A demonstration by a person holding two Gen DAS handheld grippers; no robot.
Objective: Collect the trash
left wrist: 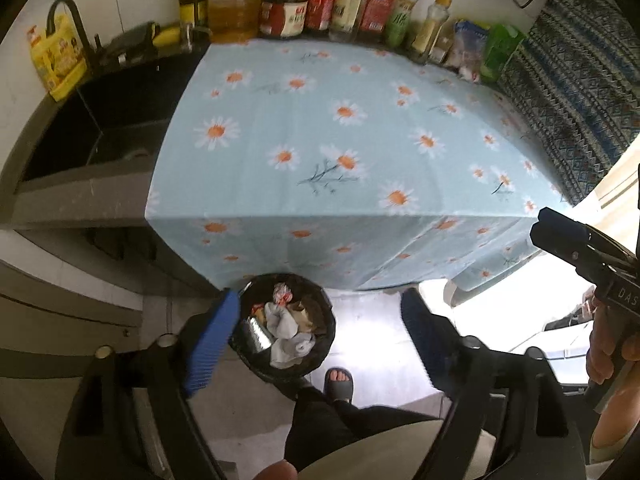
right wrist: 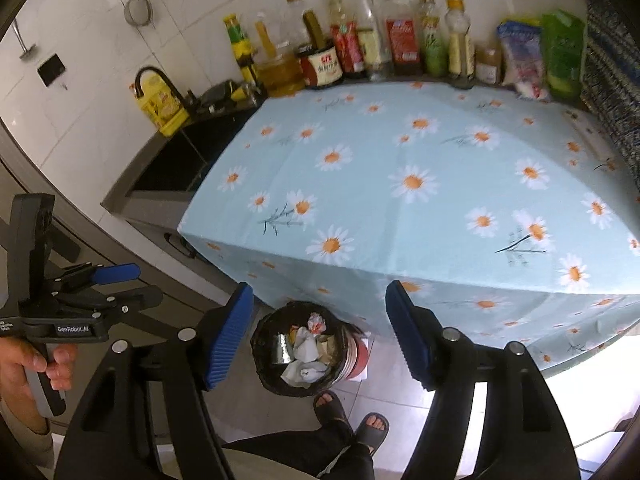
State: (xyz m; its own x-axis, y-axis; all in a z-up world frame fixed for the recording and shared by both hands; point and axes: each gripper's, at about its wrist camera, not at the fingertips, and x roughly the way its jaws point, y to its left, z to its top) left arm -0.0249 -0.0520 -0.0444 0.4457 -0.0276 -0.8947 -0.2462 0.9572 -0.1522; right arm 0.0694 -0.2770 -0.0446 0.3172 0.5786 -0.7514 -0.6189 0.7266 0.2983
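The left gripper (left wrist: pixel 320 320) and the right gripper (right wrist: pixel 320 328) both have their jaws released, with nothing between the blue pads. The trash (right wrist: pixel 305 350), crumpled paper and wrappers, lies in the black-lined bin (right wrist: pixel 262 364) on the floor just below the front edge of the desk (right wrist: pixel 400 200), near its front left corner. Bottles (right wrist: pixel 400 40) line the desk's back edge.
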